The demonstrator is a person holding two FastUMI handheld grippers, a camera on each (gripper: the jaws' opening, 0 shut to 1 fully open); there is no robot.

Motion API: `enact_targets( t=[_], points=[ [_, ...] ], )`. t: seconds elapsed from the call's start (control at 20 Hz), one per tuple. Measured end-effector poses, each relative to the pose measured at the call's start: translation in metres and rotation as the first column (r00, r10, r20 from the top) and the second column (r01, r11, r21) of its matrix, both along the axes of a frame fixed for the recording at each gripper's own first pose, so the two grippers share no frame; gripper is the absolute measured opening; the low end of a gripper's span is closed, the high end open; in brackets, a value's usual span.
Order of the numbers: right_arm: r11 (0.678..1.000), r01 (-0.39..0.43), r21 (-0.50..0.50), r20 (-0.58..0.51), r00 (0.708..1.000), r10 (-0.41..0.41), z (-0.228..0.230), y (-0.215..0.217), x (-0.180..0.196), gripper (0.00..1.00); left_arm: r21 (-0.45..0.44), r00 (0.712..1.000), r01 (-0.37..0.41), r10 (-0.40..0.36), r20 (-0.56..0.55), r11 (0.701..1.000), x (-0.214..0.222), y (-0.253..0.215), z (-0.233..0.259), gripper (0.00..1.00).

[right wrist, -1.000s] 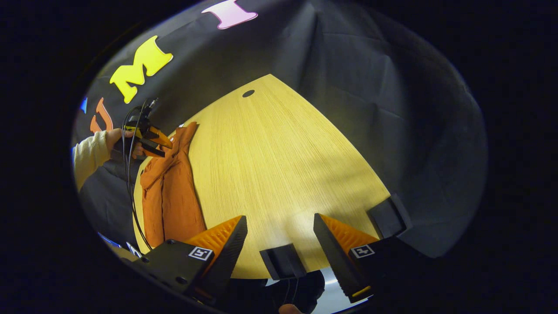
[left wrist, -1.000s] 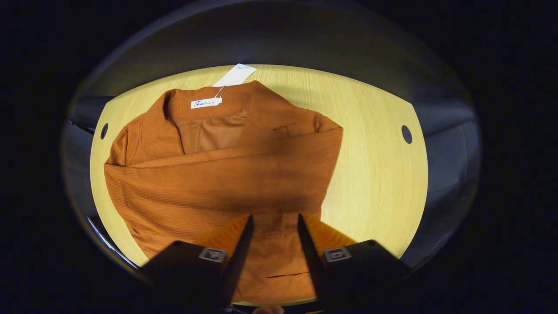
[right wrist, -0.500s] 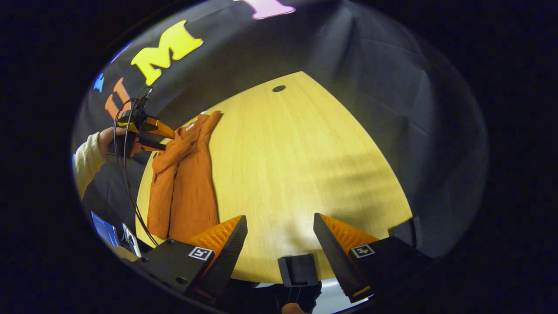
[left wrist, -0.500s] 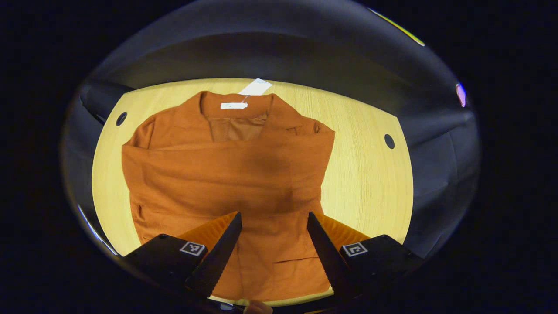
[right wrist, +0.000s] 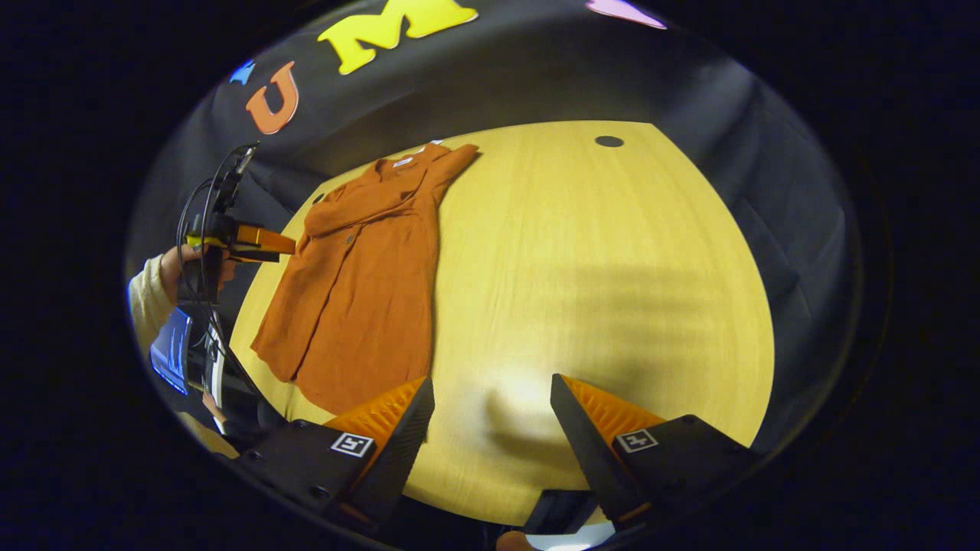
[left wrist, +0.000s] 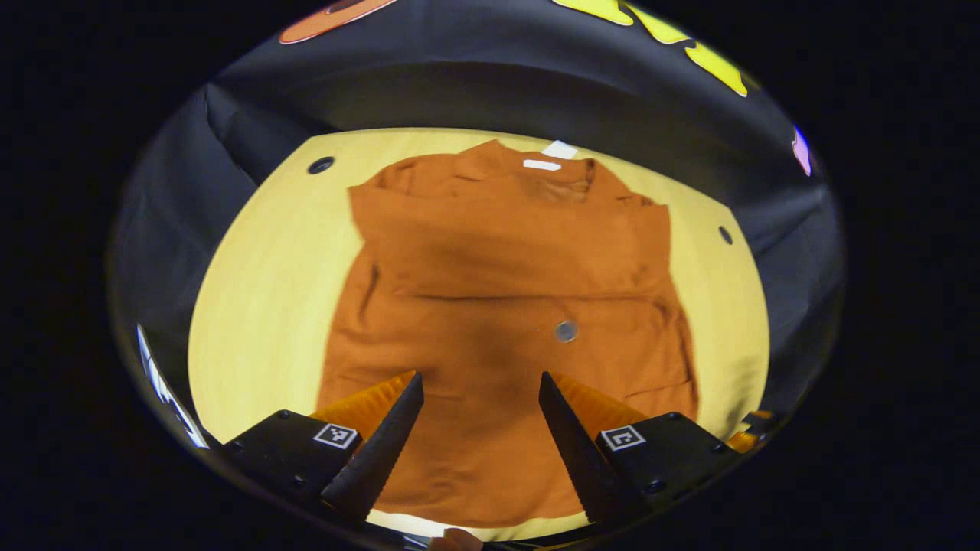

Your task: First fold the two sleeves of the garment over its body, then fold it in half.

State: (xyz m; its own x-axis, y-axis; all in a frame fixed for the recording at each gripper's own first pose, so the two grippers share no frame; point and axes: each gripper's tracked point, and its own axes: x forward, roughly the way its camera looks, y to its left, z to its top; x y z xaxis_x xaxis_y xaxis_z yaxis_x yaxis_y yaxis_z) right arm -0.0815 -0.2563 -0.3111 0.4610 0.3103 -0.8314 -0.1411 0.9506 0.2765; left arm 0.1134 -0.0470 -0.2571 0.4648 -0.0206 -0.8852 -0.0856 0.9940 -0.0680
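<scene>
the rust-orange jacket [left wrist: 505, 306] lay flat on the light wooden table [left wrist: 260, 306], collar toward the black cloth wall and hem toward me. its long axis ran from the near table edge to the far one, and in the right gripper view [right wrist: 360, 268] it sat toward the left part of the table with a broad bare stretch of wood to its right.

as far as i could judge, the sleeve stage looked done: a band of cloth crossed the chest below the collar, and no sleeve stuck out past the body on either side. i could not tell how neatly the two sleeves overlapped. the fold in half was still to do, since the body lay at full length.

my left gripper [left wrist: 478, 413] hovered above the hem end, jaws apart and holding nothing. my right gripper [right wrist: 490, 417] hung over bare wood just beside the jacket's near corner, jaws also apart and empty. a small round button [left wrist: 566, 331] showed on the front, and a white neck label [left wrist: 542, 164] marked the collar end.
</scene>
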Motion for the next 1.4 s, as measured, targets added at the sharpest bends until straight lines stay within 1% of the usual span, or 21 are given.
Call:
enact_targets(
  t=[0.05,0.1,0.15,0.2,0.25,0.35,0.45,0.6,0.65,0.7,0.75,0.85,0.9,0.95,1.0,1.05,1.1,1.15,1.2,1.3,1.4],
  points=[
    [1.000,-0.024,-0.008,-0.017,1.000,0.024,-0.005,0.010,-0.001,0.99,0.002,1.000,-0.021,0.021,-0.015,1.000,-0.015,0.017,-0.009,0.99],
    [0.999,-0.047,-0.024,-0.027,0.999,0.046,-0.008,0.018,-0.001,0.94,0.007,0.999,-0.041,0.041,-0.024,0.999,-0.029,0.033,-0.015,0.99],
    [0.997,-0.063,-0.033,-0.033,0.998,0.062,-0.010,0.025,-0.002,0.94,0.019,0.997,-0.061,0.062,-0.038,0.998,-0.041,0.051,-0.023,0.99],
    [0.997,-0.075,-0.032,-0.046,0.996,0.074,-0.013,0.033,0.000,0.99,0.034,0.996,-0.076,0.078,-0.054,0.997,-0.055,0.070,-0.032,1.00],
    [0.996,-0.082,-0.029,-0.064,0.995,0.080,-0.018,0.041,-0.001,0.95,0.050,0.993,-0.089,0.093,-0.072,0.995,-0.065,0.086,-0.040,0.99],
    [0.996,-0.087,-0.021,-0.111,0.990,0.085,-0.025,0.049,-0.005,0.99,0.038,0.985,-0.111,0.115,-0.129,0.993,-0.090,0.109,-0.056,0.99],
    [0.996,-0.093,-0.010,-0.146,0.985,0.090,-0.027,0.052,-0.011,0.99,-0.037,0.973,-0.127,0.117,-0.197,0.991,-0.113,0.115,-0.068,0.99],
    [0.997,-0.080,0.019,-0.216,0.973,0.082,-0.033,0.056,-0.021,0.94,-0.172,0.953,-0.164,0.111,-0.282,0.971,-0.137,0.109,-0.077,0.99],
    [0.996,-0.078,0.032,-0.242,0.967,0.084,-0.032,0.057,-0.022,0.99,-0.193,0.948,-0.168,0.104,-0.302,0.967,-0.142,0.109,-0.075,0.99],
    [0.997,-0.065,0.050,-0.246,0.966,0.076,-0.031,0.057,-0.018,0.99,-0.229,0.954,-0.153,0.084,-0.288,0.961,-0.138,0.105,-0.075,0.99],
    [0.996,-0.057,0.069,-0.270,0.960,0.074,-0.032,0.057,-0.018,0.98,-0.275,0.949,-0.145,0.055,-0.310,0.950,-0.141,0.098,-0.074,0.96],
    [0.989,-0.032,0.143,-0.328,0.941,0.078,-0.033,0.066,-0.016,0.98,-0.366,0.922,-0.156,0.003,-0.387,0.917,-0.153,0.079,-0.074,0.98],
    [0.982,-0.017,0.190,-0.366,0.927,0.087,-0.032,0.073,-0.017,0.97,-0.397,0.917,-0.145,-0.028,-0.398,0.906,-0.155,0.073,-0.073,0.98],
    [0.971,-0.002,0.237,-0.396,0.913,0.099,-0.031,0.081,-0.019,0.97,-0.422,0.914,-0.123,-0.064,-0.401,0.898,-0.157,0.068,-0.071,0.96],
    [0.959,0.022,0.281,-0.421,0.901,0.103,-0.031,0.088,-0.017,0.97,-0.452,0.912,-0.099,-0.101,-0.397,0.887,-0.157,0.062,-0.069,1.00],
    [0.941,0.058,0.333,-0.447,0.889,0.103,-0.028,0.093,-0.018,0.96,-0.476,0.911,-0.072,-0.137,-0.389,0.876,-0.157,0.058,-0.068,0.95],
    [0.921,0.099,0.376,-0.475,0.875,0.099,-0.028,0.102,-0.017,0.94,-0.504,0.910,-0.047,-0.171,-0.378,0.863,-0.156,0.055,-0.066,0.94],
    [0.901,0.133,0.412,-0.494,0.864,0.098,-0.027,0.112,-0.013,0.95,-0.521,0.907,-0.033,-0.193,-0.373,0.853,-0.155,0.053,-0.065,0.93],
    [0.890,0.142,0.434,-0.501,0.859,0.107,-0.028,0.120,-0.012,0.96,-0.517,0.903,-0.025,-0.203,-0.379,0.855,-0.160,0.062,-0.067,0.93],
    [0.890,0.119,0.441,-0.490,0.862,0.128,-0.029,0.129,-0.015,0.92,-0.533,0.895,-0.049,-0.200,-0.399,0.844,-0.150,0.055,-0.070,0.88],
    [0.893,0.088,0.442,-0.479,0.864,0.152,-0.030,0.136,-0.019,0.88,-0.524,0.893,-0.036,-0.207,-0.399,0.851,-0.140,0.047,-0.069,0.88]
  ],
)
